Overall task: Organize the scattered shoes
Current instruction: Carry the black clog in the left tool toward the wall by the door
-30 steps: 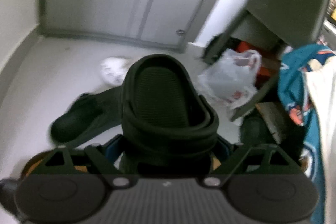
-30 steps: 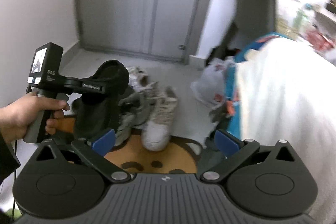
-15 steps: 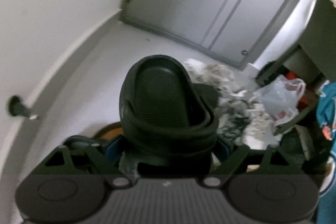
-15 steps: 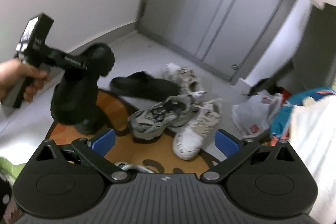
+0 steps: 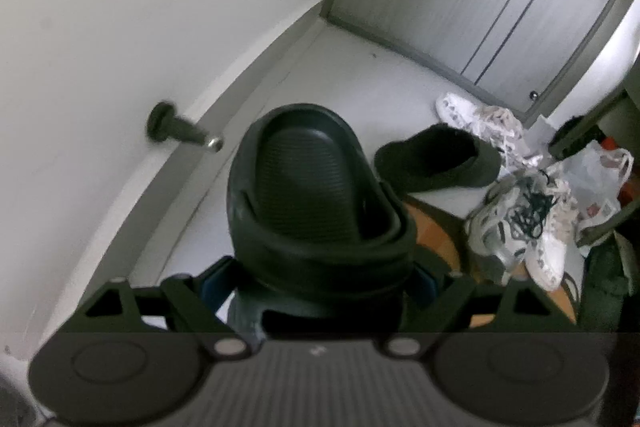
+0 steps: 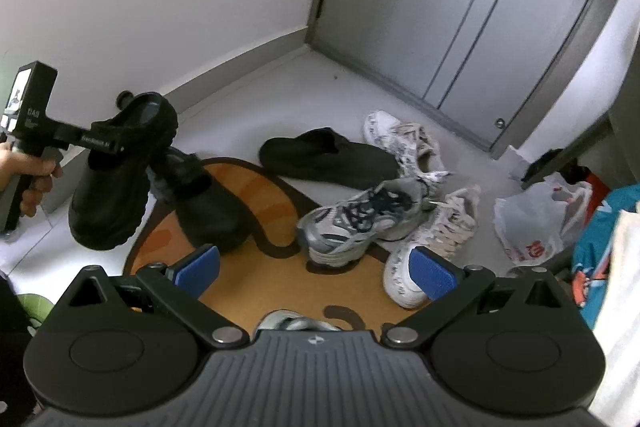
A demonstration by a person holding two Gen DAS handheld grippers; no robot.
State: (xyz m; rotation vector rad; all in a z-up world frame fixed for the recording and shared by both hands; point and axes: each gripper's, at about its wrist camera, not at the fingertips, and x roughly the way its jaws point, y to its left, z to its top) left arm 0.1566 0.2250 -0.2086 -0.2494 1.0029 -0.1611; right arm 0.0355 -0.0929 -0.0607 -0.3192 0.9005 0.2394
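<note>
My left gripper [image 5: 320,279] is shut on a black clog [image 5: 312,195], gripping it across its heel end with the toe pointing away; it hangs above the floor close to the left wall. The right wrist view shows that same left gripper [image 6: 120,143] and held clog [image 6: 112,187] at the left, in a person's hand. A second black clog [image 6: 200,203] lies on the orange mat [image 6: 280,267] just beside it. My right gripper [image 6: 316,271] is open over the mat, with nothing between its blue pads [image 6: 196,267]. A black slipper [image 6: 328,159], a grey sneaker [image 6: 360,223] and white sneakers [image 6: 408,139] lie scattered.
A door stop [image 5: 176,131] sticks out of the left wall's skirting. Grey closet doors [image 6: 460,7] close off the back. A white plastic bag [image 6: 536,219] and teal cloth [image 6: 600,247] crowd the right. Another sneaker [image 6: 296,323] lies under my right gripper.
The left gripper has carried the black clog leftward and lower, toward the wall and the other clog. The right gripper's view has swung over the mat; its jaws stay open.
</note>
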